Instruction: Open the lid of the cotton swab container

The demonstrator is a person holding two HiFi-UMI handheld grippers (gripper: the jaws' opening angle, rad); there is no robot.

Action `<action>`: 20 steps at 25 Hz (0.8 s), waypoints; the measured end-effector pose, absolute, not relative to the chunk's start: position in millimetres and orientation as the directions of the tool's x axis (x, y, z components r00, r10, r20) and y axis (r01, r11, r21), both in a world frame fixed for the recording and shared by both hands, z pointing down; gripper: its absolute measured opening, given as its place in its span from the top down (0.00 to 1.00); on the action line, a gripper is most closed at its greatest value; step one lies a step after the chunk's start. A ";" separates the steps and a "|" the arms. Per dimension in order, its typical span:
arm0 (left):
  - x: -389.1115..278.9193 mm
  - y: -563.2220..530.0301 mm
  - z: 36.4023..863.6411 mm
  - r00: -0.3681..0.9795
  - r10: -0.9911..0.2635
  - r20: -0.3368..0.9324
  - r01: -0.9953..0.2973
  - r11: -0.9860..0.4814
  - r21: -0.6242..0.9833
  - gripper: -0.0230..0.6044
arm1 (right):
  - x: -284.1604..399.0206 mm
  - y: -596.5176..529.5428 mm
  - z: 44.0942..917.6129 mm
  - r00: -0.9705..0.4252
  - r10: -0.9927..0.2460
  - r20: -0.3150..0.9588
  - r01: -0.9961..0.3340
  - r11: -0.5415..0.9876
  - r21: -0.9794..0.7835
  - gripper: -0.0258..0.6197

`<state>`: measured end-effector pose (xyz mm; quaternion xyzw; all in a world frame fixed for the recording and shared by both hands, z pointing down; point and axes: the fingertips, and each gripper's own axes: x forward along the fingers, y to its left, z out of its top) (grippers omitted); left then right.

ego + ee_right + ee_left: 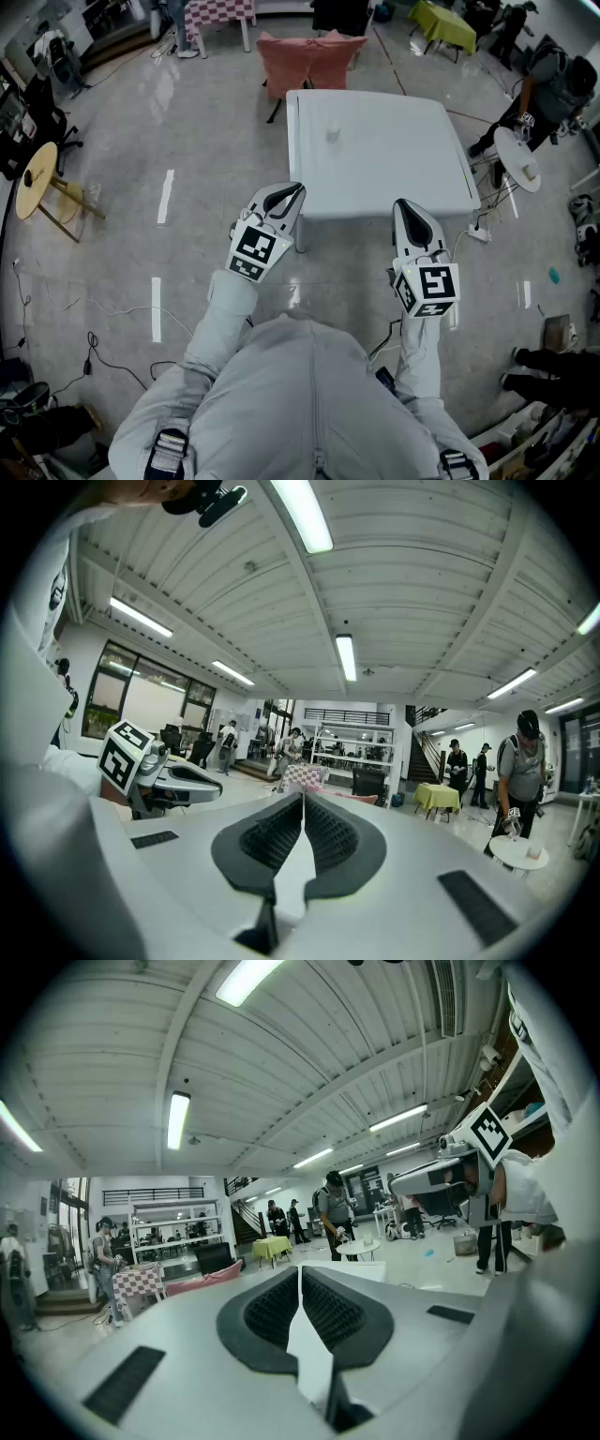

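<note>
A small pale, see-through container stands alone on the white table, toward its far left; I cannot make out its lid. Both grippers are held up in the air short of the table's near edge, well away from the container. My left gripper is shut with nothing between its jaws, and its own view shows the pads meeting. My right gripper is likewise shut and empty. Both gripper views point across the hall toward the ceiling, so neither shows the container. Each gripper view catches the other gripper at its edge.
Beyond the table stands a pink-draped piece of furniture, with a yellow-green table further back. A small round white table and a person are at the right. A round wooden stool is at the left. Cables lie on the floor.
</note>
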<state>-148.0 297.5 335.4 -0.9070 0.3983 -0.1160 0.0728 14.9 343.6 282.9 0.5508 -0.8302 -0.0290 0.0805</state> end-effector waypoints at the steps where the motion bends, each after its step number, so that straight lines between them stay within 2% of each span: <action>1: -147.9 299.6 336.1 0.653 -0.741 0.158 -0.708 -0.671 -0.221 0.92 | 16.6 345.8 283.4 -0.382 -0.918 0.108 -0.909 0.394 0.134 0.91; 20: -104.0 344.0 364.9 0.604 -0.764 0.227 -0.739 -0.643 -0.201 0.92 | 79.8 380.3 313.5 -0.418 -0.900 0.120 -0.903 0.427 0.055 0.90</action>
